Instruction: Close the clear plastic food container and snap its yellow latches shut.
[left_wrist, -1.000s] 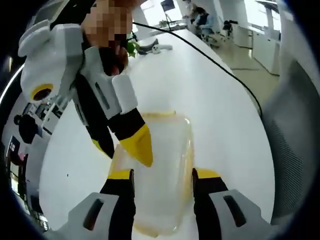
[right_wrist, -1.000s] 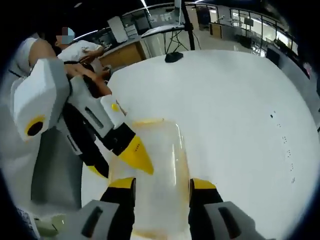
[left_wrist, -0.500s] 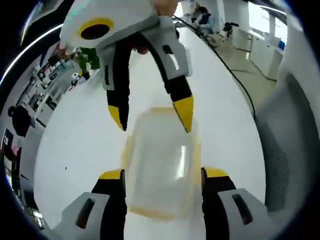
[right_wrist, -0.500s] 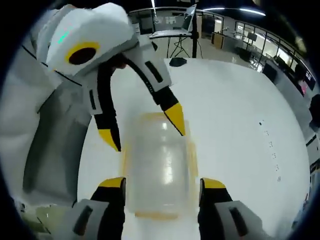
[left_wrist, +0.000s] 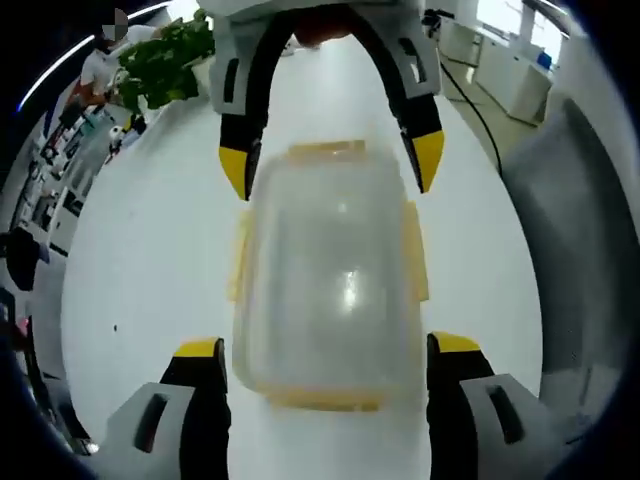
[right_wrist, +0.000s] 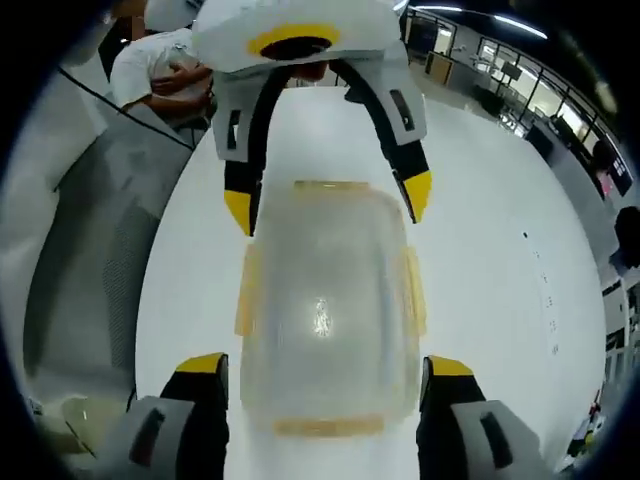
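Green plant beyond container; right view, person.

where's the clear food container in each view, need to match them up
Left gripper view: the container sits centre frame on the white table, between this gripper's jaws and the other gripper's yellow tips.
Right gripper view: the container is centre frame again.
Shared landmark: the yellow side latches.

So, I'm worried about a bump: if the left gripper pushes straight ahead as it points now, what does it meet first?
Probably the clear plastic food container with yellow latches, lying between the open left gripper; beyond it, the right gripper faces back.
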